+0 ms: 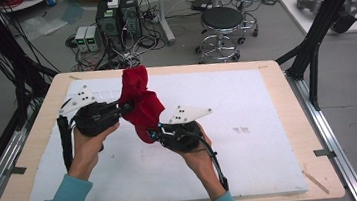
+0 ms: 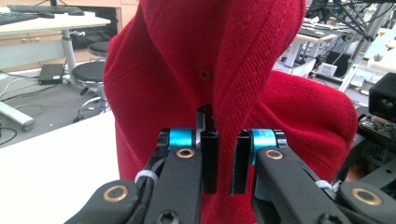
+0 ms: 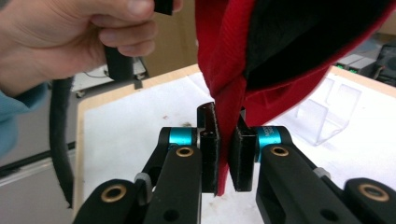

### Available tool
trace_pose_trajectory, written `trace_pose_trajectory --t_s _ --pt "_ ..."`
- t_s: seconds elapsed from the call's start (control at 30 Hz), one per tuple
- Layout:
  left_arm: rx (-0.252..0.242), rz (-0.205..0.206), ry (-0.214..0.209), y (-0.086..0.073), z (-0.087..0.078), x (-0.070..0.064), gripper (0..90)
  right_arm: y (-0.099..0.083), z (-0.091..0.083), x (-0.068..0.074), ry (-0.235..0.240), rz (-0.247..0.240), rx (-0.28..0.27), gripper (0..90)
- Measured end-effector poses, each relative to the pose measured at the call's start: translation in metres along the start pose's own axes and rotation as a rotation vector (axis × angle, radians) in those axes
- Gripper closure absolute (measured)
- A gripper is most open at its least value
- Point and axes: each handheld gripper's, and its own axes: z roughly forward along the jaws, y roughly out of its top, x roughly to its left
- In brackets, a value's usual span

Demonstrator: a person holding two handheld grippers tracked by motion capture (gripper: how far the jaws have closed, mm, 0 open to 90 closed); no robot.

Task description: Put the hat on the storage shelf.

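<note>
Red knit cloth [image 1: 139, 104] hangs above the counter [image 1: 279, 120], pinched by 2 claws: the left claw [image 2: 223, 161] is clamped on a fold rising straight ahead of it, and the right claw [image 3: 224, 156] grips an edge hanging between its jaws. The step looks like unfolding; next, both claws likely need to pull apart.

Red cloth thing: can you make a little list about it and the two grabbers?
thing: red cloth, bunched
where: held up above the white board
left gripper: shut on a fold of the cloth
right gripper: shut on the cloth's edge
inside of cloth: dark lining, seen in the right gripper view
also on board: clear plastic stand
</note>
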Motion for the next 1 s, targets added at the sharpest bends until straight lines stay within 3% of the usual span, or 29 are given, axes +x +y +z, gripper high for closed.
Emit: trace_pose_trajectory --t_s 0.17,0.27,0.33,0.37,0.4,0.43,0.47,0.83,1.0 --pt "-0.006 -0.005 -0.003 0.0 -0.001 0.001 85.5 0.001 0.0 0.002 -0.01 -0.014 -0.001 85.3" --pt "-0.016 -0.018 -0.009 0.0 -0.002 0.002 79.8 0.001 0.0 0.002 -0.013 -0.018 -0.01 85.4" --pt "-0.022 -0.051 0.005 0.0 -0.003 0.004 63.2 0.001 -0.001 0.003 -0.016 -0.014 -0.007 85.5" --pt "-0.02 -0.077 0.029 0.001 -0.002 0.005 29.6 0.001 -0.002 0.002 -0.023 -0.015 -0.01 85.5" --pt "-0.009 -0.115 0.055 0.001 -0.001 0.007 29.6 0.001 -0.002 0.002 -0.025 -0.009 -0.006 85.5" --pt "0.002 -0.136 0.079 0.0 -0.001 0.011 15.6 0.001 -0.003 0.002 -0.027 0.0 -0.006 85.6" --pt "0.003 -0.132 0.08 -0.001 -0.002 0.013 10.1 0.001 -0.003 0.001 -0.031 0.0 -0.005 85.6" --pt "-0.067 -0.093 0.048 -0.003 -0.014 0.017 7.5 0.001 -0.003 0.0 -0.049 0.017 -0.013 85.5" --pt "-0.072 -0.065 0.073 -0.006 -0.021 0.02 7.5 0.001 -0.005 -0.002 -0.068 0.021 -0.021 85.5"
